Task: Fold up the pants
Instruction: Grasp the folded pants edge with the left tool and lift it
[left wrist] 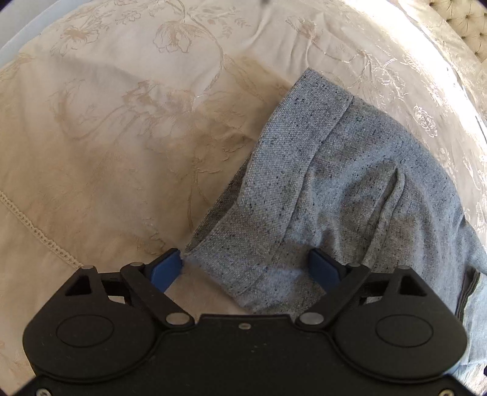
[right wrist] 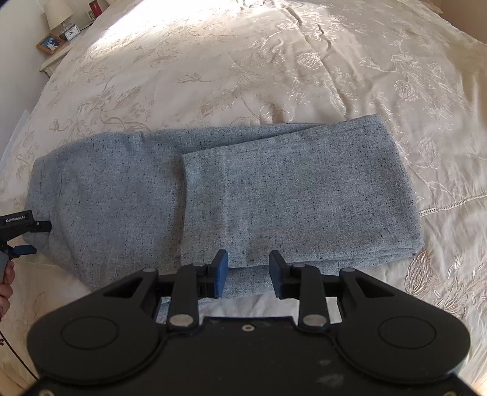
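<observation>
Left gripper (left wrist: pixel 246 268): jaws spread as wide as they go, blue pads clear of the cloth, a corner of the pants (left wrist: pixel 350 182) lying loose between them, nothing clamped. It also shows at the pants' left end in the right wrist view (right wrist: pixel 22 240), with a hand (right wrist: pixel 6 280) behind it.

Right gripper (right wrist: pixel 248 272): jaws partly apart, hovering over the near edge of the pants (right wrist: pixel 213 198). Cloth lies below the gap; the pads do not visibly pinch it, so I read it as holding nothing.

Pants: grey-blue speckled, lying flat on the bedspread (right wrist: pixel 274 61), already doubled. The leg ends are laid back over the middle, their hem edge running across the pants about halfway along. The folded bundle's right end is squared off; the left end is rounded and a little puffy.

Beyond the pants, at the far left of the bedspread: a nightstand with a lamp (right wrist: pixel 59 13), a clock (right wrist: pixel 71 32) and a picture frame (right wrist: pixel 50 44).

Step, as judged: one fold just set down, grips off. Next move likely calls for taking the near and far corners of one end and carrying it over the other, keeping the edges aligned so the layers do not slide.
</observation>
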